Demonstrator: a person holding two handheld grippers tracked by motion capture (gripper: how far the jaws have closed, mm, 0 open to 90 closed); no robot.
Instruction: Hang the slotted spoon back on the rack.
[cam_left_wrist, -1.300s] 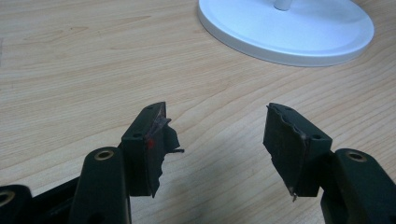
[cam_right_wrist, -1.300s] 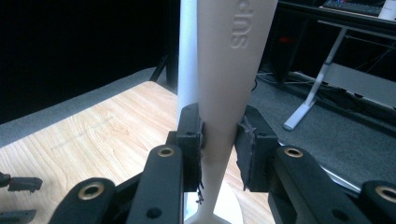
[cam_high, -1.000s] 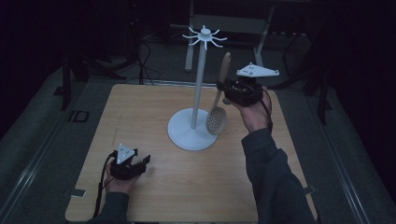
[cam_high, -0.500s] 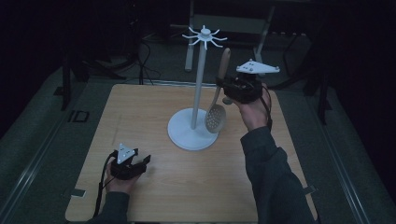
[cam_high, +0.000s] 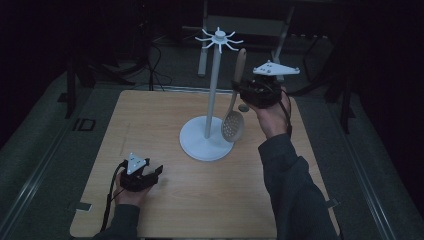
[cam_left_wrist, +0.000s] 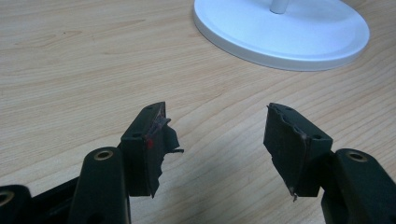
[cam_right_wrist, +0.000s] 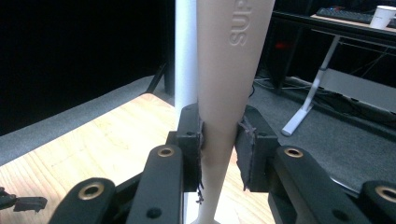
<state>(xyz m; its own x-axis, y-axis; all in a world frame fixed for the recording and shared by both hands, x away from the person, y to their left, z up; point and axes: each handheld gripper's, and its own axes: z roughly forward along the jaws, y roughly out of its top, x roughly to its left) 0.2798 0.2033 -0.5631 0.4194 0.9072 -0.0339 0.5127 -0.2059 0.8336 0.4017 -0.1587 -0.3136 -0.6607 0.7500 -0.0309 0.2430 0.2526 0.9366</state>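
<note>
Gripping a slotted spoon (cam_high: 233, 122) by its handle, the right gripper (cam_high: 244, 91) is held right of centre, jaws clamped; the spoon hangs beside the white stand (cam_high: 212, 90); lower left, the left gripper (cam_high: 155, 172) rests on the table (cam_high: 150, 120), jaws wide apart, nothing held.

Light wooden table (cam_high: 150, 125), pale grain, rounded corners — set on grey carpeted floor (cam_high: 40, 150). White stand (cam_high: 206, 145) sits on its round base right of centre (thin upright pole). Left gripper (cam_high: 150, 176) rests on the near-left tabletop — jaws spread.
</note>
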